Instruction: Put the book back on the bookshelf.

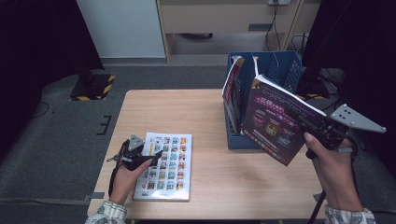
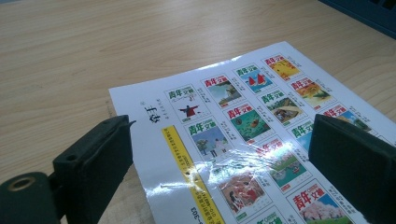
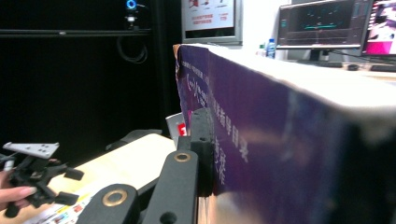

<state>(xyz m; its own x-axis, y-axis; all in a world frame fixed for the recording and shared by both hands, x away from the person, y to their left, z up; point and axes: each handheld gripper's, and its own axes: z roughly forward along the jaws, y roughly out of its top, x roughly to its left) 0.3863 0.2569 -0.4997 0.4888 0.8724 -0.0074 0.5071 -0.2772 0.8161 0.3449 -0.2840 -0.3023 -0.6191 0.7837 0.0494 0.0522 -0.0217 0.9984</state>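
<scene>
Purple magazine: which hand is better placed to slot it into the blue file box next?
Right. The right claw is shut on the purple magazine, lifted beside the blue file box. The left claw hangs open over the white magazine on the table.

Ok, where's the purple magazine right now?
In the high view the purple magazine is at the right, clamped in the right claw and held above the table against the blue file box.
</scene>
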